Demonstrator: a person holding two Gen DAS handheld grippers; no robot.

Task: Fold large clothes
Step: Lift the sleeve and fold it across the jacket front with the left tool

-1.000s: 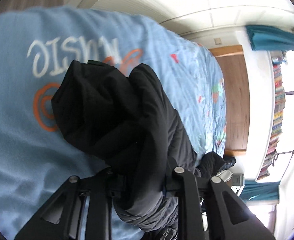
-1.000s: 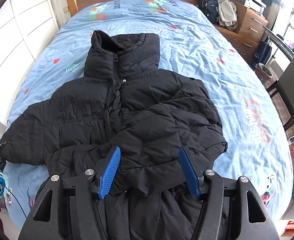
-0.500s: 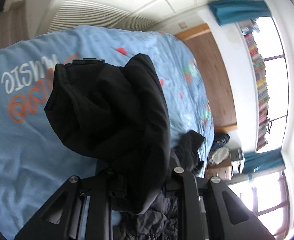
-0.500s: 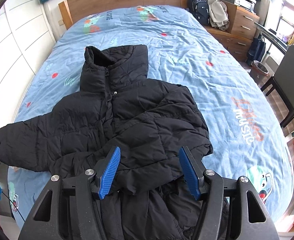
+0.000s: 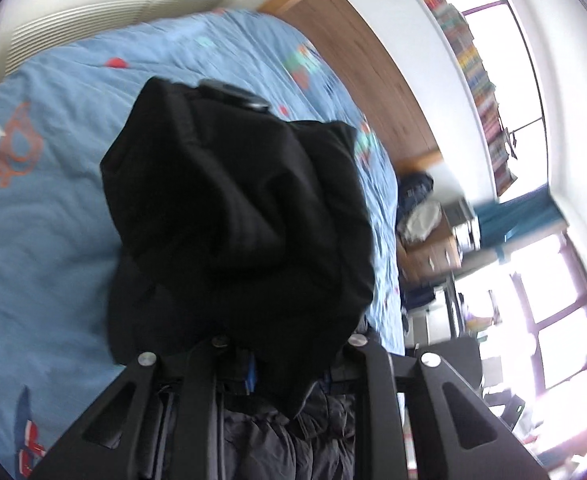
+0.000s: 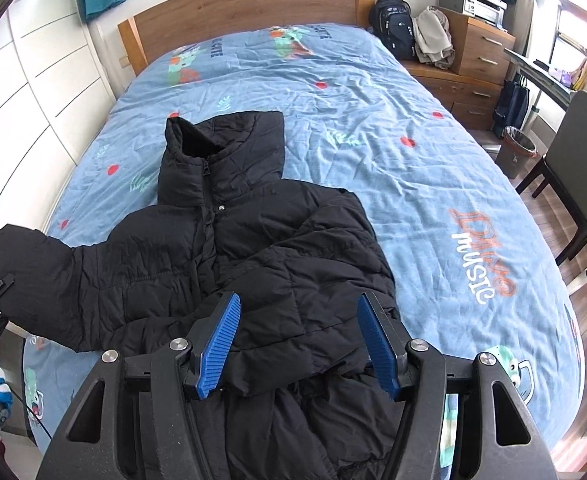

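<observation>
Two words legible on bedspread [image 6: 433,168]: "MUSIC", "CUTE"; rest unclear.

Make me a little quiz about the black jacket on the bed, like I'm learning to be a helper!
1. True or false: the left gripper is shut on a sleeve of the black jacket.
2. The right gripper is: A) open above the jacket, B) clamped on the collar.
3. Fill in: the jacket lies on a ____ bedspread.

Key: 1 true; 2 A; 3 blue.
</observation>
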